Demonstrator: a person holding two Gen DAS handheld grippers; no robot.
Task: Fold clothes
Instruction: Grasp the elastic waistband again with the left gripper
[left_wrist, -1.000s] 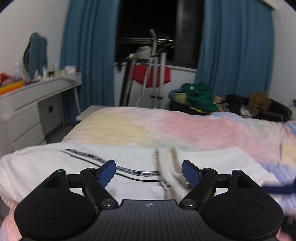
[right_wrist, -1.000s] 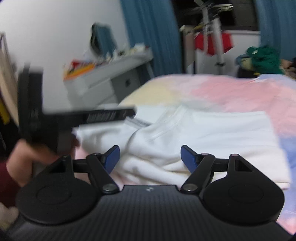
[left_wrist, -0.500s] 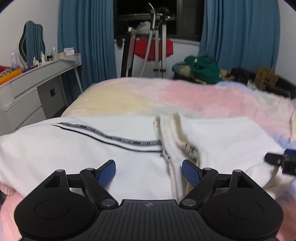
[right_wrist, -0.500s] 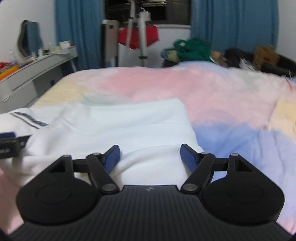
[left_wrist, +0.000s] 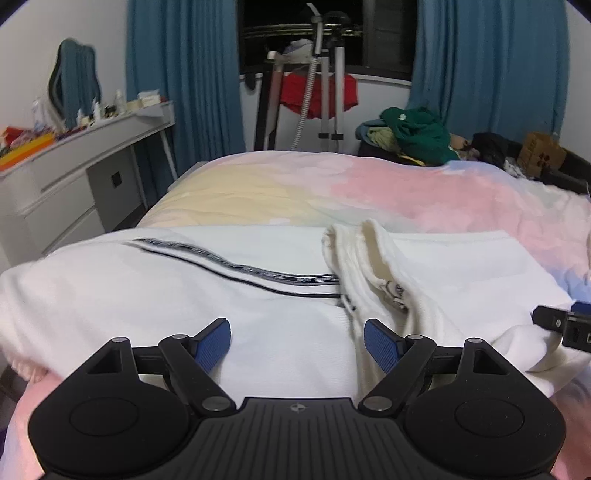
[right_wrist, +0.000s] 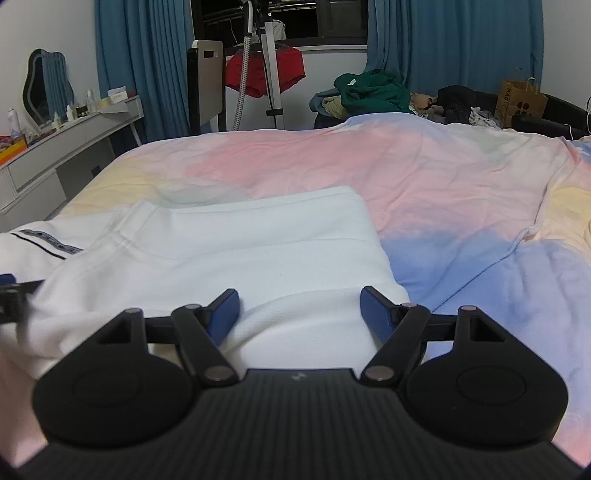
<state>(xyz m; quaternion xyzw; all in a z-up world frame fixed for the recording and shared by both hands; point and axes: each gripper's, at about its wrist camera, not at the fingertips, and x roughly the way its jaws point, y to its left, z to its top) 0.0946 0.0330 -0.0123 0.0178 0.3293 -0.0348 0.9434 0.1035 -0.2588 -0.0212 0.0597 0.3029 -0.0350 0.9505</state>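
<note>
A white garment (left_wrist: 155, 295) with a dark patterned stripe (left_wrist: 236, 267) lies spread over the near part of a pastel bed. Its ribbed collar (left_wrist: 354, 254) bunches up in the middle. In the right wrist view the same white garment (right_wrist: 258, 251) shows as a smooth flat panel. My left gripper (left_wrist: 297, 345) hangs open just over the cloth near the collar, nothing between its blue pads. My right gripper (right_wrist: 298, 314) is open too, low over a raised fold at the garment's near edge. The right gripper's finger (left_wrist: 561, 325) pokes in at the far right of the left wrist view.
The pastel bedspread (right_wrist: 424, 177) stretches beyond the garment. A white dresser (left_wrist: 74, 177) with small items stands on the left. Behind the bed are a metal stand with red cloth (left_wrist: 317, 92), a pile of green clothes (left_wrist: 413, 136), a paper bag (right_wrist: 521, 99) and blue curtains (left_wrist: 184, 74).
Both grippers have dropped and tipped down toward the garment. The right one swung from facing left, at the other gripper and a hand, round to face the bed. Both stayed open.
</note>
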